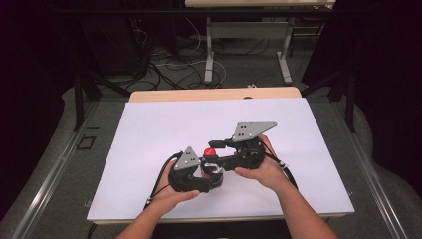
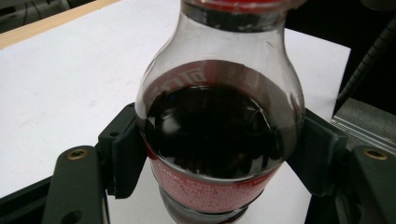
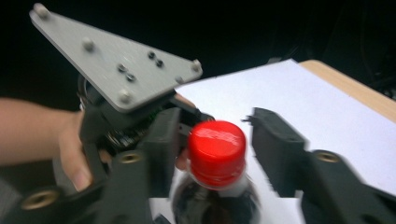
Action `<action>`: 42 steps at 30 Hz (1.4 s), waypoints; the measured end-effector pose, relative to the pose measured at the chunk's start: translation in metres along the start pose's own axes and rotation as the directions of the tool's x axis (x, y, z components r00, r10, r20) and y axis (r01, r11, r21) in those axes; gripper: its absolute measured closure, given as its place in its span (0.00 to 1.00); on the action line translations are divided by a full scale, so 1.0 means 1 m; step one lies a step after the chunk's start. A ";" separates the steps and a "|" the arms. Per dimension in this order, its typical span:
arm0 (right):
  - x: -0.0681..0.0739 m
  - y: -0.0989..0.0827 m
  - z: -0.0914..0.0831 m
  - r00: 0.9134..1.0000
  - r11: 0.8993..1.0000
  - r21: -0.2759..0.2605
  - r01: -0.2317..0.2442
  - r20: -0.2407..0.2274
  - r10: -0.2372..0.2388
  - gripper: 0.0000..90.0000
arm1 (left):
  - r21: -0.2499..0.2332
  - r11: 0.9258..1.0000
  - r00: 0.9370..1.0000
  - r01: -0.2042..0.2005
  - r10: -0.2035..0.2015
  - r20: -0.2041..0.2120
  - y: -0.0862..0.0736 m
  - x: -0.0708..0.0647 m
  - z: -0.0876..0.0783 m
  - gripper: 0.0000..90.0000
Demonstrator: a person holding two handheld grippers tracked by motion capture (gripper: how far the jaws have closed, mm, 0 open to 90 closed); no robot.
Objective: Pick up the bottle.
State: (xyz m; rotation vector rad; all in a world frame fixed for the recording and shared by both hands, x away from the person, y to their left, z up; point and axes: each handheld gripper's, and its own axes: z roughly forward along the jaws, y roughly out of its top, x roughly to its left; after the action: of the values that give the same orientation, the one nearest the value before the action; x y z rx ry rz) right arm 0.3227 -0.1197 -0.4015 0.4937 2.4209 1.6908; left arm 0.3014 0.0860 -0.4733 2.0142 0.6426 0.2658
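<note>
My desk (image 1: 149,129) is big and white, with a wooden edge at the top of the high view, and past it, at the top of the frame, the floor is full of cables (image 1: 164,64) and the legs of another table (image 1: 209,50). In the middle of the desk stands a bottle (image 2: 219,135) of dark soda with a red label. My left hand-held gripper (image 1: 199,172), low and left of the middle in the high view, is pinching the fat part of the bottle, one black jaw pressed on each side. My right hand-held gripper (image 3: 219,140) is up by the red cap (image 3: 217,151). Its jaws are spread, one on each side of the cap, and the right one has a clear gap. I think I am about to squeeze the cap and twist it. If I squeeze the bottle too hard once the cap is loose, soda could squirt out. If I hold too softly, the round bottle could spin or tip when I twist. The grey plate (image 3: 116,70) of my left hand-held gripper sits close by at the upper left of the right gripper view, so the two could bump.
</note>
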 end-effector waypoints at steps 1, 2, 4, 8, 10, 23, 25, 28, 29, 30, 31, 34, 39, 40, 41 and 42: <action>0.004 0.000 0.000 1.000 1.000 -0.011 0.003 0.021 -0.003 0.53 | 0.009 1.000 1.000 -0.011 0.011 -0.005 0.000 0.002 -0.001 0.33; 0.011 0.001 -0.001 0.997 0.999 -0.042 0.003 0.083 0.000 0.52 | 0.010 1.000 1.000 -0.007 0.007 -0.007 0.000 0.002 -0.001 0.33; 0.017 0.002 0.000 0.985 0.998 -0.060 -0.029 0.168 0.039 0.52 | 0.007 1.000 1.000 -0.004 0.004 -0.006 0.000 0.002 -0.001 0.33; 0.026 0.003 0.007 0.965 0.998 -0.058 -0.038 0.256 0.051 0.51 | 0.006 1.000 1.000 -0.001 0.001 -0.007 0.000 0.002 -0.001 0.33; 0.032 0.002 0.014 0.942 0.998 -0.037 -0.060 0.329 0.069 0.51 | 0.001 1.000 1.000 0.004 -0.004 -0.016 0.000 0.002 -0.001 0.33; 0.040 -0.003 0.027 0.902 0.996 -0.065 -0.056 0.425 0.078 0.55 | 0.004 1.000 1.000 0.002 -0.002 -0.023 0.000 0.001 -0.001 0.33; 0.038 -0.004 0.023 0.915 0.995 -0.066 -0.072 0.392 0.092 0.59 | 0.001 1.000 1.000 0.005 -0.005 -0.022 0.000 0.001 -0.001 0.33; 0.037 -0.005 0.020 0.927 0.996 -0.058 -0.073 0.365 0.090 0.65 | 0.006 1.000 1.000 0.004 -0.004 -0.023 0.000 0.003 -0.001 0.33; 0.037 -0.005 0.020 0.932 0.995 -0.060 -0.078 0.351 0.094 0.67 | 0.006 1.000 1.000 0.001 -0.001 -0.025 -0.001 0.002 -0.001 0.33; 0.036 -0.006 0.018 0.937 0.996 -0.052 -0.074 0.339 0.087 0.67 | 0.013 1.000 1.000 -0.002 0.003 -0.023 0.000 0.002 -0.001 0.33; 0.033 -0.006 0.017 0.950 0.998 -0.037 -0.046 0.308 0.055 0.67 | 0.012 1.000 1.000 0.002 -0.002 -0.022 0.000 0.002 -0.001 0.33; 0.026 -0.003 0.014 0.974 1.000 -0.007 0.005 0.225 -0.004 0.68 | 0.010 1.000 1.000 -0.010 0.010 -0.014 0.000 0.001 -0.001 0.33; 0.005 0.000 0.009 0.998 0.999 0.033 0.021 0.056 -0.023 0.68 | 0.012 1.000 1.000 -0.016 0.015 0.004 0.000 0.000 0.000 0.33; 0.001 0.001 0.008 0.999 0.999 0.039 0.027 0.017 -0.028 0.68 | 0.010 1.000 1.000 -0.014 0.014 0.001 0.000 -0.001 0.001 0.33; -0.005 0.002 0.007 1.000 0.999 0.046 0.026 -0.018 -0.026 0.68 | 0.013 1.000 1.000 -0.012 0.012 0.009 0.000 0.000 0.000 0.33; -0.005 0.002 0.007 1.000 0.999 0.046 0.026 -0.018 -0.026 0.68 | 0.013 1.000 1.000 -0.011 0.011 0.012 0.000 0.000 0.000 0.33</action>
State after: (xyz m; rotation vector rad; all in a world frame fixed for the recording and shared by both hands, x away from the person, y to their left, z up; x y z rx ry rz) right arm 0.3297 -0.1150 -0.4027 0.4538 2.4720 1.6393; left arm 0.3015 0.0856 -0.4731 2.0311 0.6270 0.2563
